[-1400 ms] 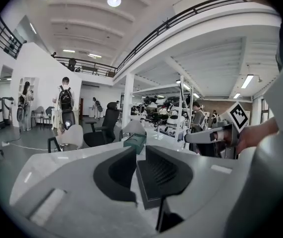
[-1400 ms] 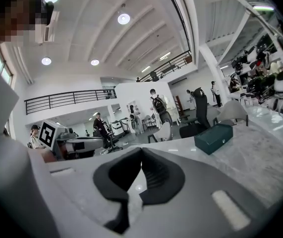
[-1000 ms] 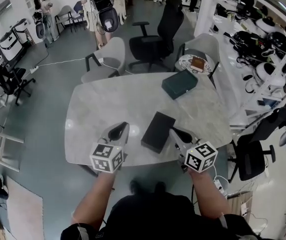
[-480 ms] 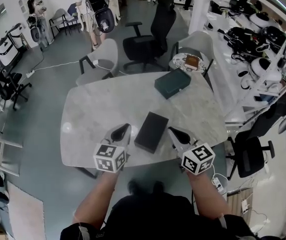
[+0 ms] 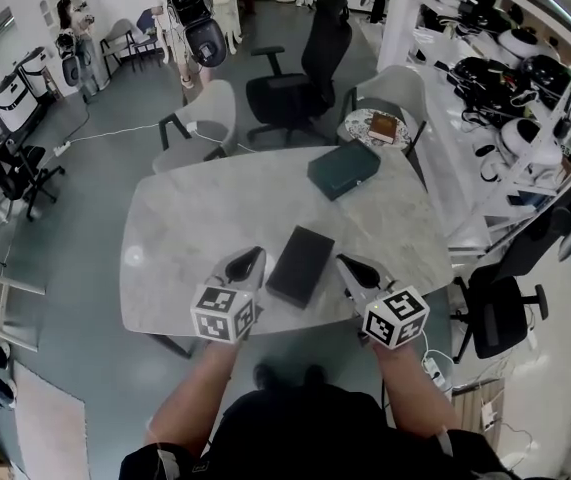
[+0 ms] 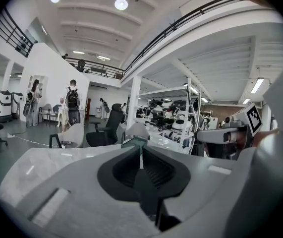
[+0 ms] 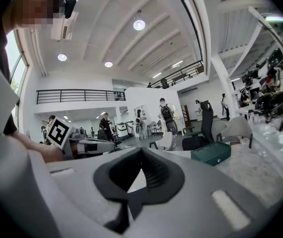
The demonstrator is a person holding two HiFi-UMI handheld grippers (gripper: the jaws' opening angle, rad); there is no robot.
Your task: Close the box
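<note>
Two boxes lie on the gray table (image 5: 185, 218), and both look shut, with their lids down flat. So the job looks done, or almost done, and no open box shows.

On the left, the left gripper (image 5: 249, 260) hangs just beside the black box (image 5: 301, 265). Its fingers are pressed together with nothing in them. The black box lies near the person, between the two grippers. On its other side, the right gripper (image 5: 349, 264) is pinched shut and empty too. Farther right, near the far edge, sits the green box (image 5: 344, 170).

From so high up, a thin gap under a lid or a clasp is too small to see. Both gripper views miss the black box. The left one shows only the top of the green box.
</note>
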